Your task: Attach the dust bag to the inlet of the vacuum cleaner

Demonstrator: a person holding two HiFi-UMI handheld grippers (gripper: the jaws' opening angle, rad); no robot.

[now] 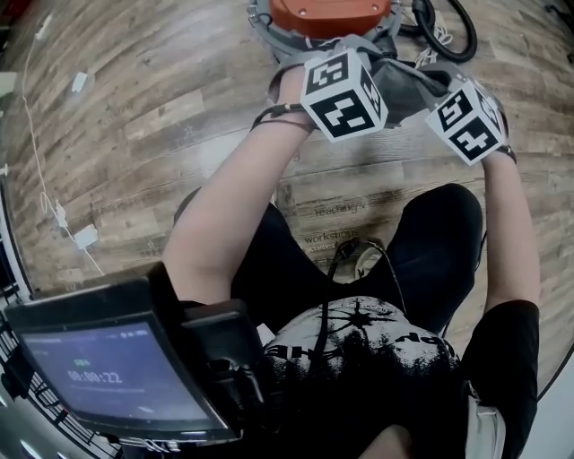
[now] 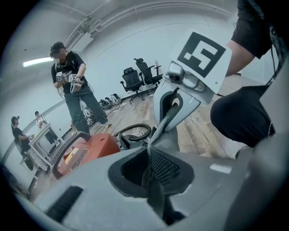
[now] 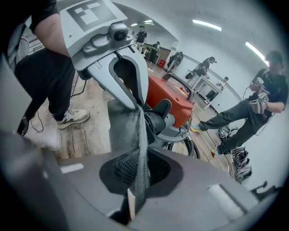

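The grey dust bag (image 1: 405, 82) hangs stretched between my two grippers, just in front of the orange vacuum cleaner (image 1: 327, 12) on the wooden floor. In the left gripper view, my left gripper (image 2: 151, 175) is shut on a fold of the bag's fabric (image 2: 168, 131), which runs up to the other gripper. My right gripper (image 3: 135, 177) pinches another fold of the grey fabric (image 3: 126, 126) in the right gripper view. Behind that fold shows the vacuum's black inlet stub (image 3: 159, 116) on the orange body (image 3: 174, 100). In the head view the marker cubes (image 1: 343, 94) hide both pairs of jaws.
A black hose (image 1: 447, 34) coils beside the vacuum. White cables (image 1: 56, 211) lie on the floor at the left. A screen (image 1: 117, 372) sits at the lower left, close to the body. People stand in the background (image 2: 72, 88), with office chairs (image 2: 137, 79) further off.
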